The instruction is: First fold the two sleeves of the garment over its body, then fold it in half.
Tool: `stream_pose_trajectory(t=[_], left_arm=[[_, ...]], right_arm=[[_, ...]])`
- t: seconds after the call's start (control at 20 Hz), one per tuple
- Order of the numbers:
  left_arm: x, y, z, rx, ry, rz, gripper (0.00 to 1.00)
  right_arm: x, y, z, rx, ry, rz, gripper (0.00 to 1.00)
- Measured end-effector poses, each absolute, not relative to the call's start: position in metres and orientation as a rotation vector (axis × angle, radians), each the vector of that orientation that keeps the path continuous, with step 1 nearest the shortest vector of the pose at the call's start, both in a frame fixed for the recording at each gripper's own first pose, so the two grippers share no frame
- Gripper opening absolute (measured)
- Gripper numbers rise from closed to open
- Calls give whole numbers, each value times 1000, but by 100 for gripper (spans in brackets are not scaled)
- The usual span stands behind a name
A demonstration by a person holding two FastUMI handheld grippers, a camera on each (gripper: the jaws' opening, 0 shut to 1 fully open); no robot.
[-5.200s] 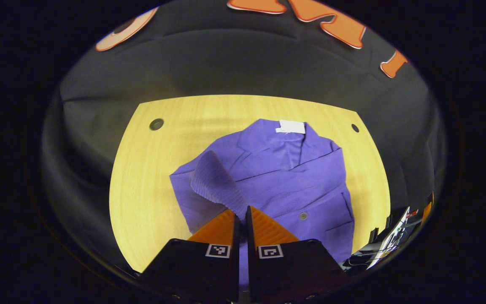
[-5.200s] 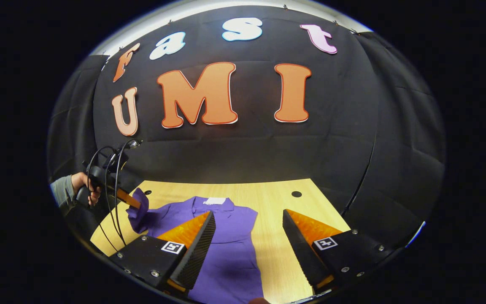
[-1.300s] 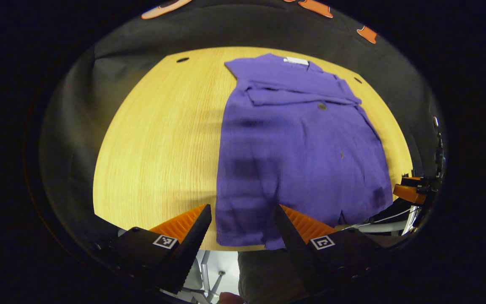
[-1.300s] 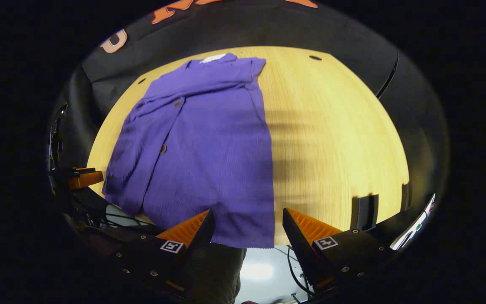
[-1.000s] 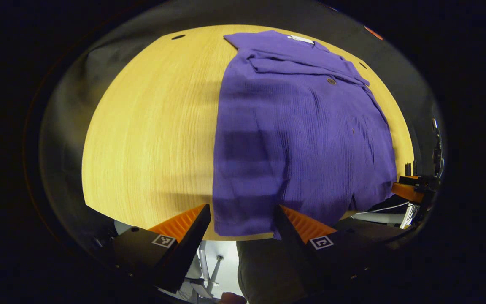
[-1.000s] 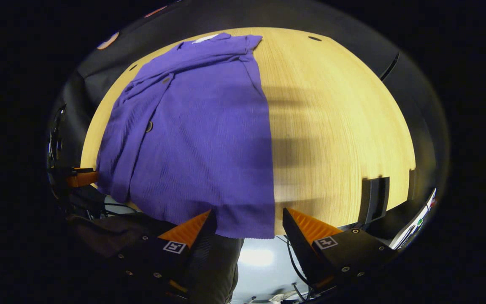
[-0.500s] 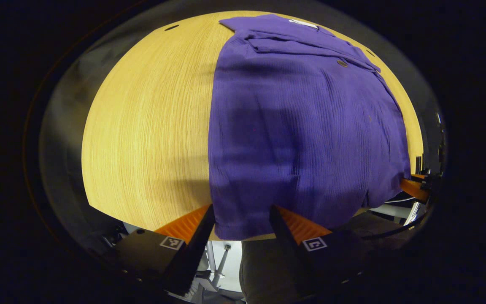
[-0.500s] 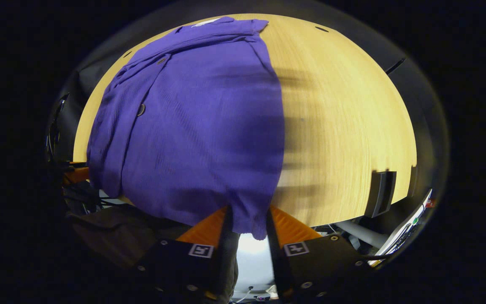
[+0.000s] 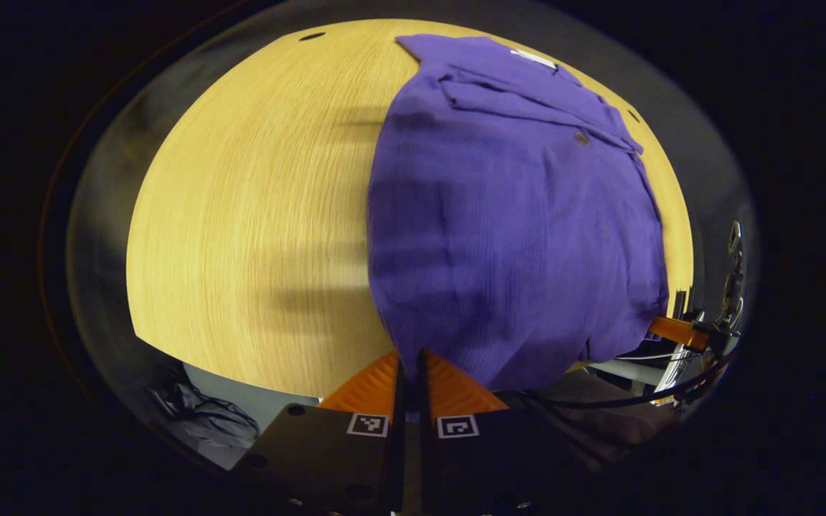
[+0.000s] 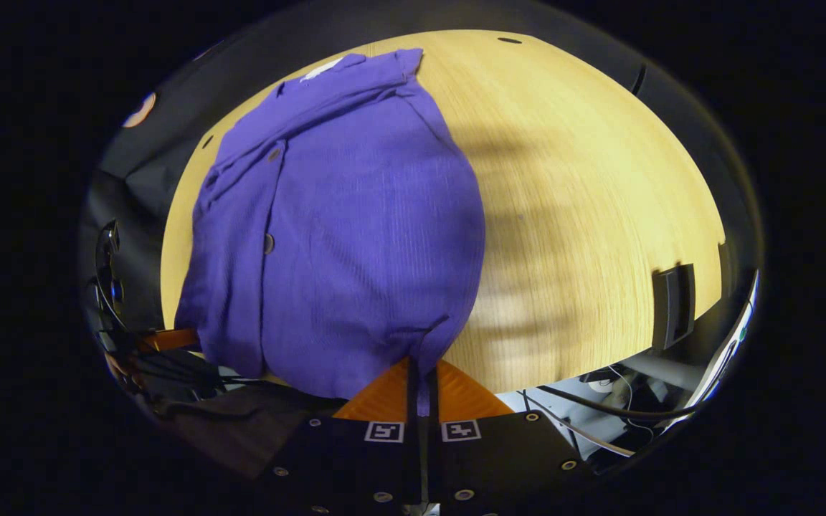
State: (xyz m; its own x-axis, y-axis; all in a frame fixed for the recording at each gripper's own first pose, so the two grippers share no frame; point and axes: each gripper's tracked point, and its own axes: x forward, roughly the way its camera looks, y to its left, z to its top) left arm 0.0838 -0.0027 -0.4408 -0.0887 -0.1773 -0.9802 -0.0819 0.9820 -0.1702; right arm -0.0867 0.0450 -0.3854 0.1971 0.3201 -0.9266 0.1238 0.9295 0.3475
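Each tool, left tool (image 9: 409, 356) and right tool (image 10: 420, 367), was clamped on a near hem corner of the shirt (image 9: 513, 215), whose length ran straight ahead across the surface (image 9: 255, 215) toward the collar.

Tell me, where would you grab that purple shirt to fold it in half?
By the two corners of the near hem of the purple shirt, coming from the table's front edge. It lies flat, sleeves already folded in, collar far away. The left gripper and right gripper pinch those corners.
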Motion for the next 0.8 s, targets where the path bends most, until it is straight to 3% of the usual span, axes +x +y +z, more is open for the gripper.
stream_pose_trajectory(t=[0.8], left_arm=[[249, -21, -363, -154, 1395, -407, 11]], right_arm=[[19, 72, -260, 508, 1066, 88, 4]])
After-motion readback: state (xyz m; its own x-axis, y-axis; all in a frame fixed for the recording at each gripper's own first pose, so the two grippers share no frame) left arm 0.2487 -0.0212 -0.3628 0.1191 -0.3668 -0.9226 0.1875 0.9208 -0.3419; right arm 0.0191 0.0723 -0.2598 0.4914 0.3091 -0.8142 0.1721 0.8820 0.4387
